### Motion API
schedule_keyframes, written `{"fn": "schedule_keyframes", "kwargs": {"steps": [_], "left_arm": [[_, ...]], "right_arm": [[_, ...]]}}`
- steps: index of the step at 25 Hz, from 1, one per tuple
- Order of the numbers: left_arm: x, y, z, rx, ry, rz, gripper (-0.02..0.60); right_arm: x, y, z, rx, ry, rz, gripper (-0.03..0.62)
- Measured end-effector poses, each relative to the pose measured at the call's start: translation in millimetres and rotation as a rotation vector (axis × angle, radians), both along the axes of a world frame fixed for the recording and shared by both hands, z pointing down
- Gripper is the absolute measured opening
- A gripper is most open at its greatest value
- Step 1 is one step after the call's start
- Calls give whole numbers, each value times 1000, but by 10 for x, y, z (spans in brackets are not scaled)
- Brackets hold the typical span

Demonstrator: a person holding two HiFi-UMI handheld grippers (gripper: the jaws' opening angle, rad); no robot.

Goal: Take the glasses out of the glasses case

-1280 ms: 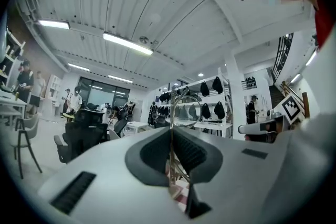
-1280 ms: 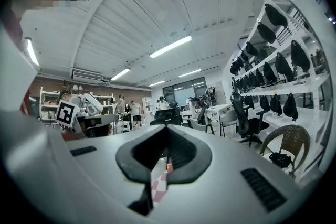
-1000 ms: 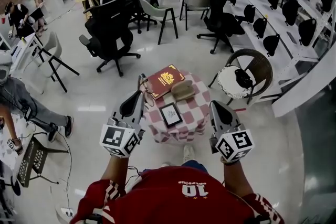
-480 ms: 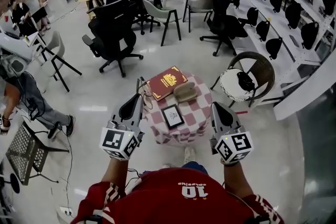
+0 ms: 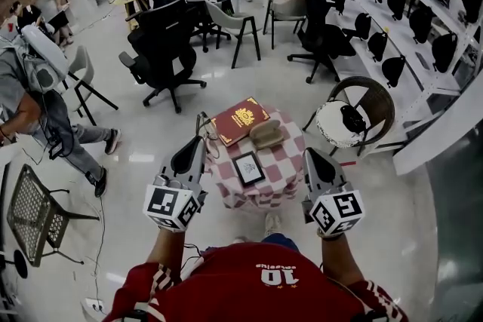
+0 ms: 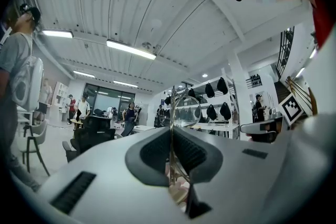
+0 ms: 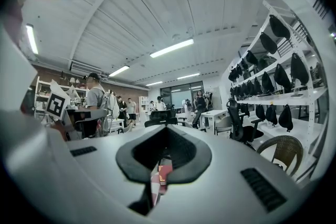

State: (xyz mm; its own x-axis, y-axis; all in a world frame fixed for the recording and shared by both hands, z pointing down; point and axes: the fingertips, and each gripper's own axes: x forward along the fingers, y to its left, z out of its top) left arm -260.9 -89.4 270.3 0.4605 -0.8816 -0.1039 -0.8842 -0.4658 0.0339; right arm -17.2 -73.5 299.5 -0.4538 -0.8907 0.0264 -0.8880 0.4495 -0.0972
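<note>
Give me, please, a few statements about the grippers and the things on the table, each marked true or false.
1. The left gripper is shut on the glasses. True.
2. The glasses lie inside the glasses case. False: they stand between the left gripper's jaws, off the table's left edge.
3. A red book lies on the checked table beside the glasses case. True.
4. The right gripper holds the glasses case. False: its jaws are together on nothing, and the case lies on the table.
</note>
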Motion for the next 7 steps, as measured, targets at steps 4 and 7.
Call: {"fn": "schedule_keyframes", "kwargs": {"steps": [4, 7], "left_arm": [[0, 5, -10, 0, 1, 3, 20], [-5, 16, 1, -1, 3, 5, 20]], "right_arm": [[-15, 21, -15, -1, 1, -2, 15], [-30, 37, -18, -1, 0, -1, 15]]}}
